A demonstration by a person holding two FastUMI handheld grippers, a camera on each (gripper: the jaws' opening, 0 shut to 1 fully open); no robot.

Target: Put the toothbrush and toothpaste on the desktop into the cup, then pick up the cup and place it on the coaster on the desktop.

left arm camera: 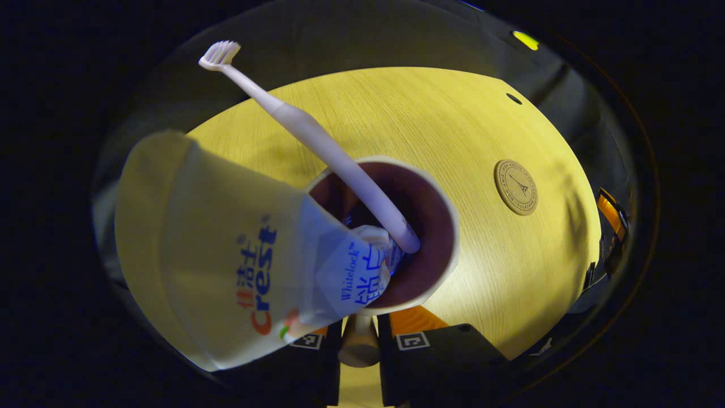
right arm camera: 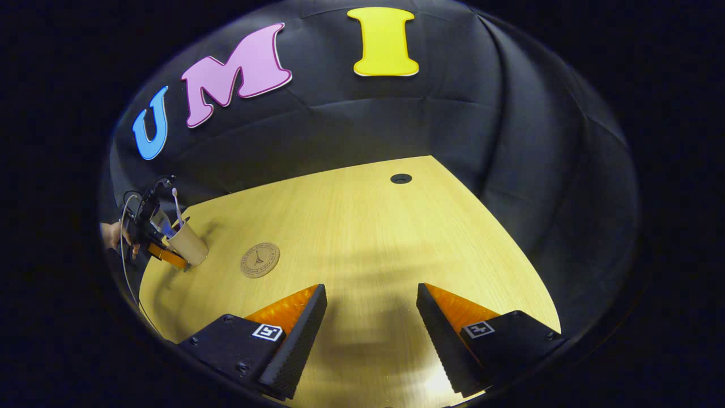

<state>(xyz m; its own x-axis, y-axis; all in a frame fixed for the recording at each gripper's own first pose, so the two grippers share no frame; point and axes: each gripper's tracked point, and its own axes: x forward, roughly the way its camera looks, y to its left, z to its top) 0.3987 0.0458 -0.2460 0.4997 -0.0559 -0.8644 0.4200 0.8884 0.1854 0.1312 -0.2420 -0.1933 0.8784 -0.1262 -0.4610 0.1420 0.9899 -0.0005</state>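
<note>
Wooden desktop [right arm camera: 362, 226], coaster [right arm camera: 260, 259], black cloth wall [right arm camera: 396, 119]

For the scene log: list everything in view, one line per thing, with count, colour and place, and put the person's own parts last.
cup: one, tan outside, dark inside, on the desktop's left part in the right gripper view, beside the coaster.
toothbrush: one, white, standing in the cup, head up.
toothpaste: one tube, white with blue print, leaning out of the cup.
coaster: one, round, tan with a dark emblem, bare, flat on the desktop.
desktop: one, light wood, with a dark round hole near its far edge.
booth wall: black cloth behind the desk.
cable: one, thin, hanging by the left tongs.
hand: one, holding the left tongs.
left tongs: at the cup's near wall.
right tongs: open, above bare desktop.
</note>
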